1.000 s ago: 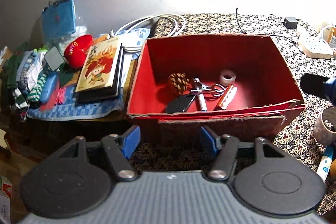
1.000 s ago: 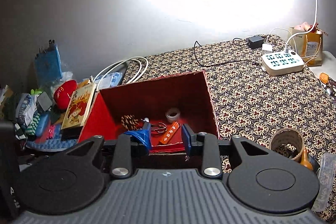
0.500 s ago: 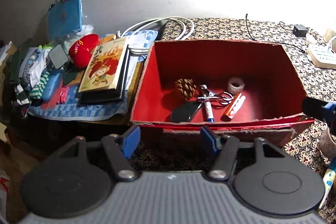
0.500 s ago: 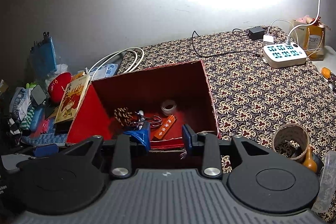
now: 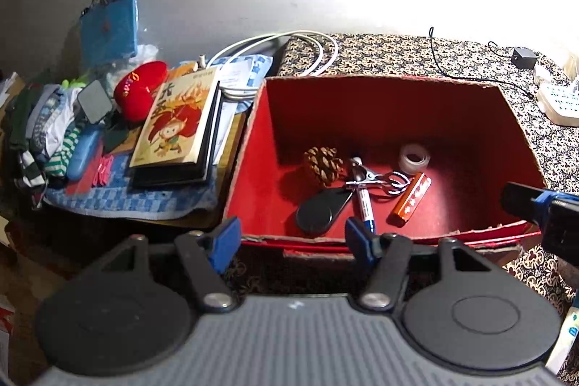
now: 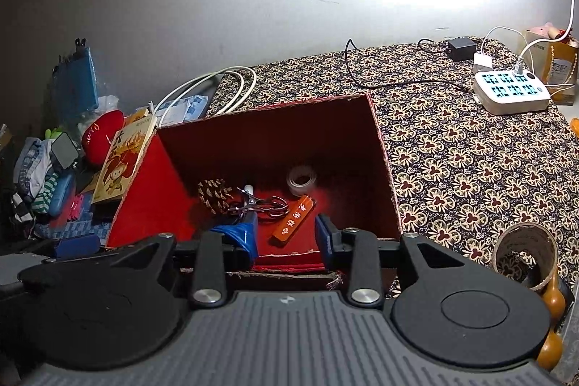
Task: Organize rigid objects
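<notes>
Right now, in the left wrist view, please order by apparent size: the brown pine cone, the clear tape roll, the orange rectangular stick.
1. Orange rectangular stick
2. Brown pine cone, close to it, unsure
3. Clear tape roll, smallest

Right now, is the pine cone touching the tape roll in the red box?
Apart: the left wrist view shows bare red floor between the pine cone and the tape roll.

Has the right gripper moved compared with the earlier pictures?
Yes. The right gripper has come down nearer the red box, which looks larger in its view; its jaws are opening, empty.
</notes>
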`<state>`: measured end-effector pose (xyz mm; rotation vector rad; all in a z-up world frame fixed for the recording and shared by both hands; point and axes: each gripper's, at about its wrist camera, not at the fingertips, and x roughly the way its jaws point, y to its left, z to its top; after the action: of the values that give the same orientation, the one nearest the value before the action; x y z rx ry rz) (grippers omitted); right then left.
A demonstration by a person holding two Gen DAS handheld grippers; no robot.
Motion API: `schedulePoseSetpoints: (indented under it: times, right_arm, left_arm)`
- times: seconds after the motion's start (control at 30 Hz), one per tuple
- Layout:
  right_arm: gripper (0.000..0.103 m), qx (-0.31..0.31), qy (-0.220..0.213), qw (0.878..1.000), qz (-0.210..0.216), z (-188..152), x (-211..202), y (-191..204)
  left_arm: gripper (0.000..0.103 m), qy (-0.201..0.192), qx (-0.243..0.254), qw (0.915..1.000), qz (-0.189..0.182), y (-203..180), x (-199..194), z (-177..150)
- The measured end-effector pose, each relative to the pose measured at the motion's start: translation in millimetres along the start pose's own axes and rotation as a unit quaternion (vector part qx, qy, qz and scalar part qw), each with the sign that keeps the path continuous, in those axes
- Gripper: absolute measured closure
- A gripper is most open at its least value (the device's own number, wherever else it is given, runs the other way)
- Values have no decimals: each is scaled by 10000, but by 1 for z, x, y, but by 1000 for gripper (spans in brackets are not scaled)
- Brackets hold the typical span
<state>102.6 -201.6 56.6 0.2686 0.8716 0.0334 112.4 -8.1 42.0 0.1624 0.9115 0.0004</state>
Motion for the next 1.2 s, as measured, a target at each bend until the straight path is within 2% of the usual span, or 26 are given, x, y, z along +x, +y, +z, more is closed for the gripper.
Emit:
schedulePoseSetpoints:
  times: [0.37,0.5,0.97,1.2]
  right_arm:
    - [84,-173,131,9997,-146,5,28,5]
    - [84,-316,123,9990,-286,8,39,6]
    - [83,-378,264,9982,-371,12,63,6]
    - [83,-296,317,9984,-362,13,70,2]
  left_arm:
    - [39,1,-121,9999,-46,4,22,7]
    - [39,95,-157,9998,-36,5,34,10]
    - [39,297,-110,9994,-121,1,63,16]
    - [43,82,-66,9992,-377,0,65,16]
